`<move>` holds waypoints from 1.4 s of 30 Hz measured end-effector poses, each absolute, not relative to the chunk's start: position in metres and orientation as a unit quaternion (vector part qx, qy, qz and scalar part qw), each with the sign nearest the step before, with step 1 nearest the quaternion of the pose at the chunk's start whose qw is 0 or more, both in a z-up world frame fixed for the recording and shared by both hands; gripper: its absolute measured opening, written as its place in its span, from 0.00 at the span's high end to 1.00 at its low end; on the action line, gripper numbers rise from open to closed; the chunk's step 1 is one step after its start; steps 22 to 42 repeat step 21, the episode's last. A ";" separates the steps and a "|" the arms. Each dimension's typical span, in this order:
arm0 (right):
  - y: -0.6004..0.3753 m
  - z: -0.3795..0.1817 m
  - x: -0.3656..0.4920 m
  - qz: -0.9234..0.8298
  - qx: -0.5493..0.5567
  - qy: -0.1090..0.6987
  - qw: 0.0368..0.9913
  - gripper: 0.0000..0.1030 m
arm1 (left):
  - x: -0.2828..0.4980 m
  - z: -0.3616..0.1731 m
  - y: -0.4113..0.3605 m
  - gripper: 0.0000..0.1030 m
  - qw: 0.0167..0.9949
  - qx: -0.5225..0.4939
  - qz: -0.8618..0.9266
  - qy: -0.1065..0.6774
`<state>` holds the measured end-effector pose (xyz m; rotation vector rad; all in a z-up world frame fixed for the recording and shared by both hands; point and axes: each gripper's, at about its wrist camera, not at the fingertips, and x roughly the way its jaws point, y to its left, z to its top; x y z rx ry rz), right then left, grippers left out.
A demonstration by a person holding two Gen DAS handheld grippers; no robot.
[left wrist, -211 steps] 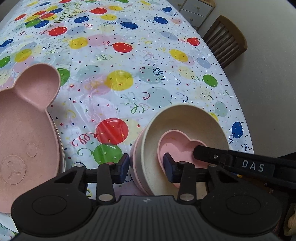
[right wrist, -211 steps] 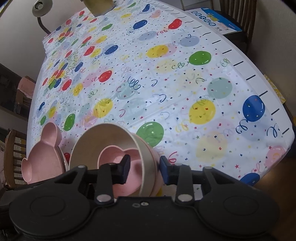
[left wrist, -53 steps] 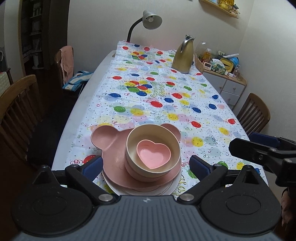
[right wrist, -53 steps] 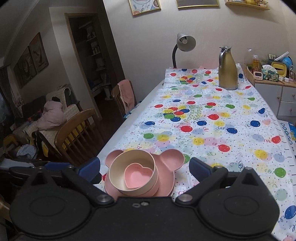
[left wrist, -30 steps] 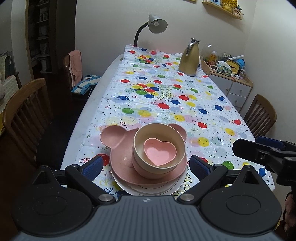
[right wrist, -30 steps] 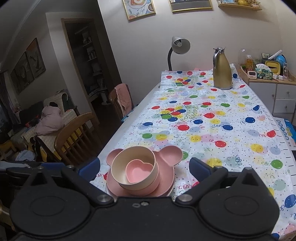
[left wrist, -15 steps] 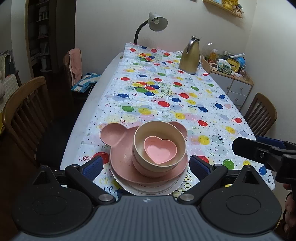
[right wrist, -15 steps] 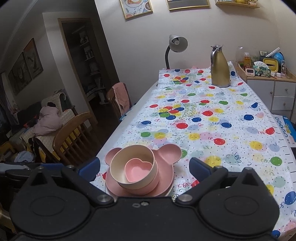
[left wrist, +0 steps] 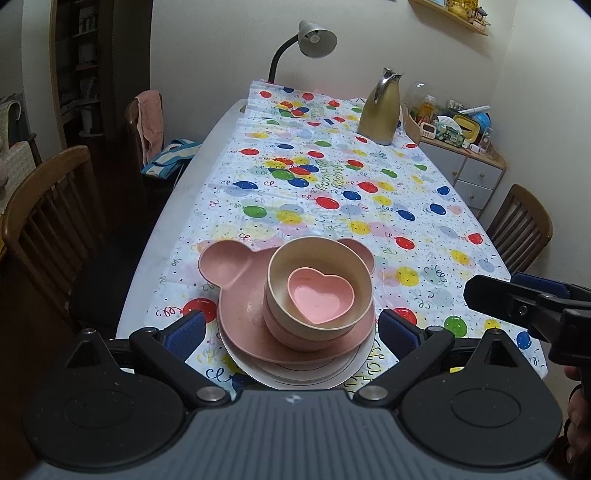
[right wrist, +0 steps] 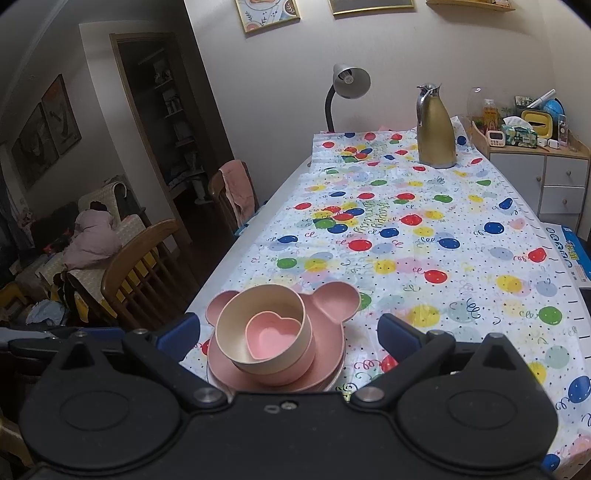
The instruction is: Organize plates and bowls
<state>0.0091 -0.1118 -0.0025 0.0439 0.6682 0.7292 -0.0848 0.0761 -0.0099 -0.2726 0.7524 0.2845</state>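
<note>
One stack stands near the table's front edge. A white plate (left wrist: 354,363) lies at the bottom, with a pink bear-shaped plate (left wrist: 229,269) (right wrist: 334,295) on it. On that sit a pink bowl (left wrist: 284,332), a beige bowl (left wrist: 280,266) (right wrist: 236,321) and a pink heart-shaped bowl (left wrist: 319,301) (right wrist: 269,338), nested. My left gripper (left wrist: 291,328) hangs open above and in front of the stack, holding nothing. My right gripper (right wrist: 290,330) is open too, pulled back from the stack; its finger (left wrist: 517,302) shows at the right of the left wrist view.
The table wears a balloon-print cloth (left wrist: 332,184). A gold jug (left wrist: 380,110) (right wrist: 436,129) and a desk lamp (left wrist: 314,35) stand at the far end. Wooden chairs (left wrist: 48,221) (left wrist: 521,229) flank the table; a cabinet (right wrist: 535,177) with clutter stands at the right.
Seven seconds ago both grippers were close around the beige bowl. Since then they opened and drew back and up; over the last second the view has barely shifted and the stack has stayed put.
</note>
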 end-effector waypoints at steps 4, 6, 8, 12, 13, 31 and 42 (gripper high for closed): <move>-0.112 -0.003 0.010 0.348 0.021 0.322 0.880 0.00 | -0.082 -0.012 0.076 0.03 0.910 -0.135 0.134 0.369; -0.112 -0.003 0.011 0.347 0.021 0.324 0.880 0.00 | -0.080 -0.012 0.076 0.03 0.910 -0.134 0.132 0.370; -0.111 -0.003 0.011 0.346 0.020 0.326 0.880 0.00 | -0.079 -0.012 0.076 0.03 0.910 -0.134 0.131 0.371; -0.111 -0.003 0.012 0.343 0.020 0.329 0.880 0.00 | -0.077 -0.013 0.076 0.03 0.909 -0.135 0.130 0.373; -0.111 -0.004 0.013 0.342 0.020 0.329 0.880 0.00 | -0.076 -0.013 0.076 0.03 0.909 -0.135 0.129 0.373; -0.111 -0.004 0.017 0.339 0.018 0.333 0.880 0.00 | -0.073 -0.014 0.076 0.03 0.909 -0.133 0.128 0.374; -0.111 -0.004 0.017 0.339 0.018 0.333 0.880 0.00 | -0.073 -0.014 0.076 0.03 0.909 -0.133 0.128 0.374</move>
